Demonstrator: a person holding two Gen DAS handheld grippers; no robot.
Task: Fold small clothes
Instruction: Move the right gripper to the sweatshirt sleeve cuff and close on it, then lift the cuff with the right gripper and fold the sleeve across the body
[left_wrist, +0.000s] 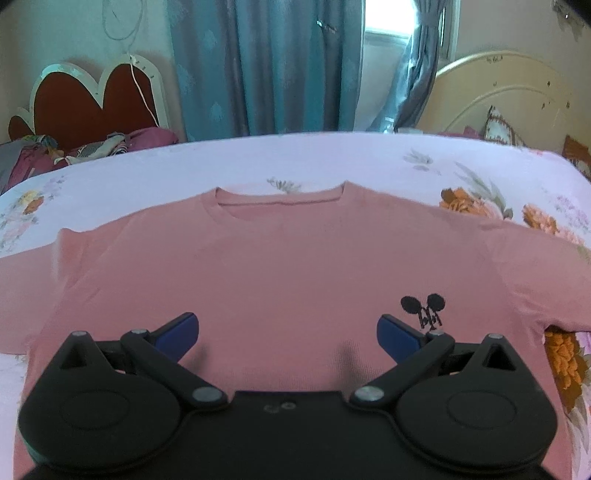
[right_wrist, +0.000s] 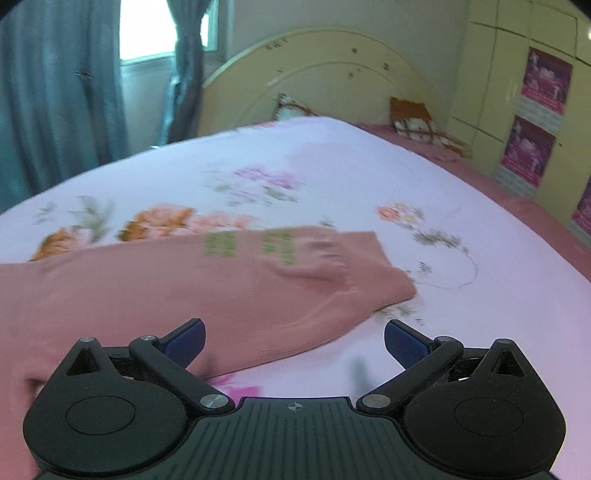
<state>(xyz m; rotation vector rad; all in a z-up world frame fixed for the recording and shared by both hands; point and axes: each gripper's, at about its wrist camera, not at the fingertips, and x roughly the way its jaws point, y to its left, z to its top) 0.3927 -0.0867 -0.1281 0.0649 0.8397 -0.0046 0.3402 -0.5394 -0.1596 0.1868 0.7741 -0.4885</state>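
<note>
Pink sweater (left_wrist: 280, 266) lies flat, front up, on the floral bed (left_wrist: 332, 162); soft, light knit, likely drapes and slides. Left claw (left_wrist: 288, 332) released above the chest; right claw (right_wrist: 294, 338) released near the sleeve (right_wrist: 258, 280) at 12 o'clock; pinch the cuff or hem edge.

**Free room around both claws**

Left gripper (left_wrist: 288, 334): jaws wide apart, only flat pink shirt (left_wrist: 280, 266) between and ahead of them, nothing upright up to the collar; bare bedsheet (left_wrist: 192, 166) beyond it. Right gripper (right_wrist: 294, 341): jaws wide, sleeve (right_wrist: 236, 291) lying ahead-left, open sheet ahead and right; pillows (right_wrist: 417, 120) and headboard (right_wrist: 317, 74) stand far ahead
</note>
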